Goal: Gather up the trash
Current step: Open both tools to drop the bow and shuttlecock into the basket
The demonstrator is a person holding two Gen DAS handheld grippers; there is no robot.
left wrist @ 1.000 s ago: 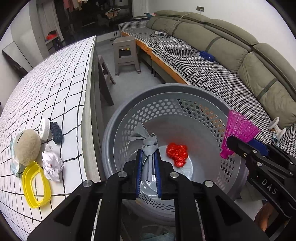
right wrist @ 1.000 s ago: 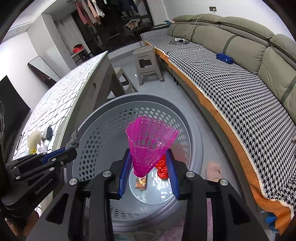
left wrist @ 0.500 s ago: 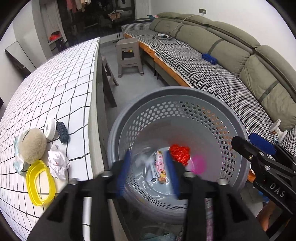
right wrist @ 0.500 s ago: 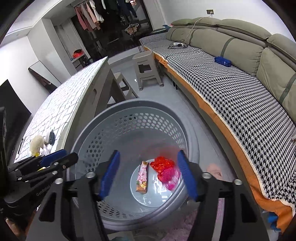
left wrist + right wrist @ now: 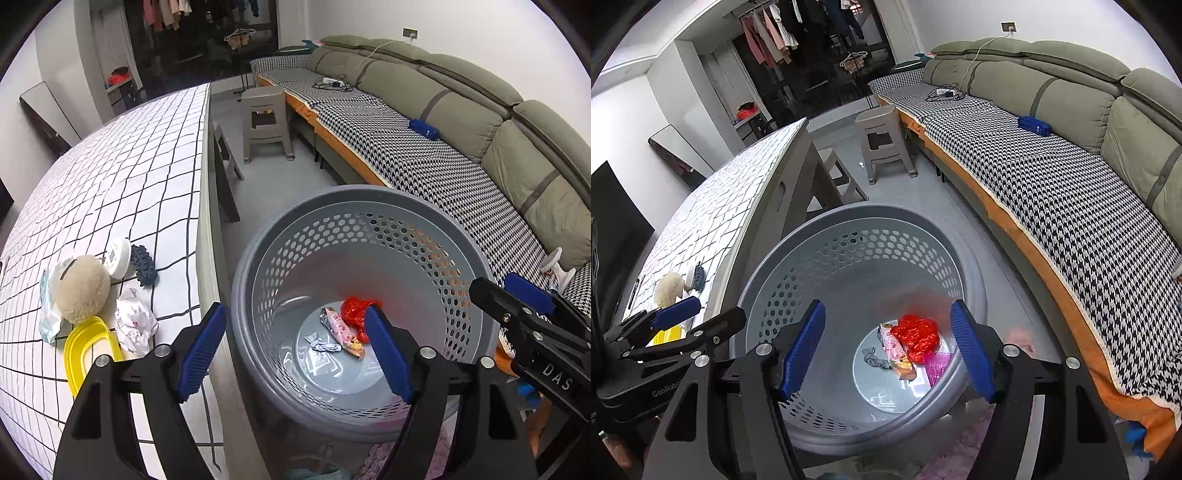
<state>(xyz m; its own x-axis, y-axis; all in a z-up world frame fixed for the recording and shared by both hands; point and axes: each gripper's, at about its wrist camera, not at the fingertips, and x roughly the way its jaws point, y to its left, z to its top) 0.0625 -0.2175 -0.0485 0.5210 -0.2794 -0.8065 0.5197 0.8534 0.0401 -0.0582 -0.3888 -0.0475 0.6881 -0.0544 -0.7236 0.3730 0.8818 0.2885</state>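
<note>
Surroundings: a worktop (image 5: 122, 177) under a white grid-patterned cloth, carrying near its basket-side edge a beige plush ball (image 5: 79, 288), a white round container (image 5: 119, 257), a dark blue knobbly piece (image 5: 144, 264), a crumpled white wrapper (image 5: 135, 325) and a yellow oval ring (image 5: 86, 350); beyond it a grey plastic stool (image 5: 266, 125) on the floor and a long olive sofa (image 5: 480, 122) with a houndstooth cover, a blue box (image 5: 424, 129) lying on it. Receptacle: a grey perforated basket (image 5: 369, 236) standing on the floor just beside the worktop's edge, its rim unobstructed from above. Left tongs (image 5: 295, 350): pointing steeply down over the basket's worktop-side rim, blue pads spread wide and opening, nothing between them. Right tongs (image 5: 892, 354): likewise angled down over the basket's mouth, pads spread apart, nothing gripped; each pair shows at the margin of the other's view, flanking the basket. Contents, all on the basket floor, well below both tongs and touching neither: a crumpled red wrapper (image 5: 916, 336), a pink snack packet (image 5: 897, 350) beside it, a grey knotted scrap (image 5: 873, 356) toward the worktop side, and a pink mesh shuttlecock (image 5: 938, 365) lying on its side against the red wrapper toward the sofa side.
</note>
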